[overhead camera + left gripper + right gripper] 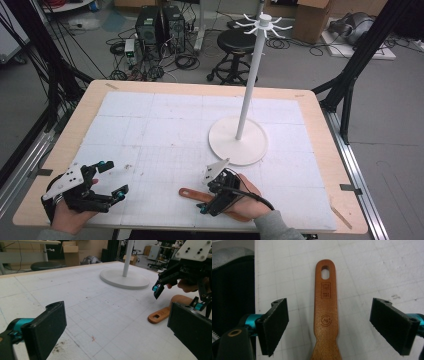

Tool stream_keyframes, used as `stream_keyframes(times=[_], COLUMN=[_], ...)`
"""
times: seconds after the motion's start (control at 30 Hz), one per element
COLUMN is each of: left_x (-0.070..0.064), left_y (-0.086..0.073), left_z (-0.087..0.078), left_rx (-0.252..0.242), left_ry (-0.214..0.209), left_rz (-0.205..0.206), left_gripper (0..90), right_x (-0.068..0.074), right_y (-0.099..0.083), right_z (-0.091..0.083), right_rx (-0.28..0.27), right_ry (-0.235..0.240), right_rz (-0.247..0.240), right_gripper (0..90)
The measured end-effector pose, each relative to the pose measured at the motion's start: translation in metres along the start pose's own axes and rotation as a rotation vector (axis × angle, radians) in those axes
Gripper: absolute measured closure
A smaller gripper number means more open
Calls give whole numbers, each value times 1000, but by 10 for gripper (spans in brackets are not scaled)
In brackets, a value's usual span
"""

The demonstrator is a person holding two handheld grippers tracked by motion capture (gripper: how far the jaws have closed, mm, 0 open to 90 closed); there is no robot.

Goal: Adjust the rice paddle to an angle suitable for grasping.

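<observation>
So the wooden spatula lies flat near the tabletop's front edge, right of centre. The right gripper hangs over its handle, jaws spread wide on either side, not touching it. The left gripper sits near the front-left corner, spread open too, holding nothing.

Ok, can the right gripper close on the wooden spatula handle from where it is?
Probably yes: the right gripper is open, jaws either side of the wooden spatula handle, nothing between them.
</observation>
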State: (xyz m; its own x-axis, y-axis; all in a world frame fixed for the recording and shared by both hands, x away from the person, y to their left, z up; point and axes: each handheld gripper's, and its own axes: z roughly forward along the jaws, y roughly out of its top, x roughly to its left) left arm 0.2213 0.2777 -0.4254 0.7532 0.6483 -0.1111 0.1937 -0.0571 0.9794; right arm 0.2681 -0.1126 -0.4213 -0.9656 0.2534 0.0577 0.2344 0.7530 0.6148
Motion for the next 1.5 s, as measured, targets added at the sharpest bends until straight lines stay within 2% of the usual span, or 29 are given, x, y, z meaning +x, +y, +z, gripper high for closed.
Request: stream_keyframes(times=[0.07, 0.13, 0.2, 0.27, 0.47, 0.73, 1.03, 1.2, 1.43, 1.5], left_x=[0, 0, 0, 0, 0, 0, 0, 0, 0, 0], left_y=[0, 0, 0, 0, 0, -1, -1, -2, -2, -2], left_z=[0, 0, -1, -1, -1, -1, 0, 1, 0, 0], left_rx=[-4, -4, -2, -2, 1, 4, 11, 16, 16, 16], left_ry=[2, 2, 2, 2, 2, 4, 8, 8, 10, 11], left_rz=[-4, -4, -4, -4, -2, -5, -5, -3, -3, -4], left_gripper=[26, 26, 26, 26, 26, 26, 26, 26, 26, 26], right_x=[-1, -2, -4, -4, -1, 0, 6, 5, 5, 5], right_y=[3, 4, 7, 7, 6, 7, 10, 9, 9, 10], right_z=[-1, -1, 0, 0, 7, 7, 7, 6, 5, 5], right_rx=[32, 37, 64, 70, 142, 147, 175, 176, 190, 191], right_ry=[-11, -10, -16, -16, -13, -11, -41, -39, -34, -35], right_rz=[15, 16, 33, 32, 6, -4, -44, -38, -35, -33], right_gripper=[167, 182, 237, 255, 350, 415, 520, 539, 635, 637])
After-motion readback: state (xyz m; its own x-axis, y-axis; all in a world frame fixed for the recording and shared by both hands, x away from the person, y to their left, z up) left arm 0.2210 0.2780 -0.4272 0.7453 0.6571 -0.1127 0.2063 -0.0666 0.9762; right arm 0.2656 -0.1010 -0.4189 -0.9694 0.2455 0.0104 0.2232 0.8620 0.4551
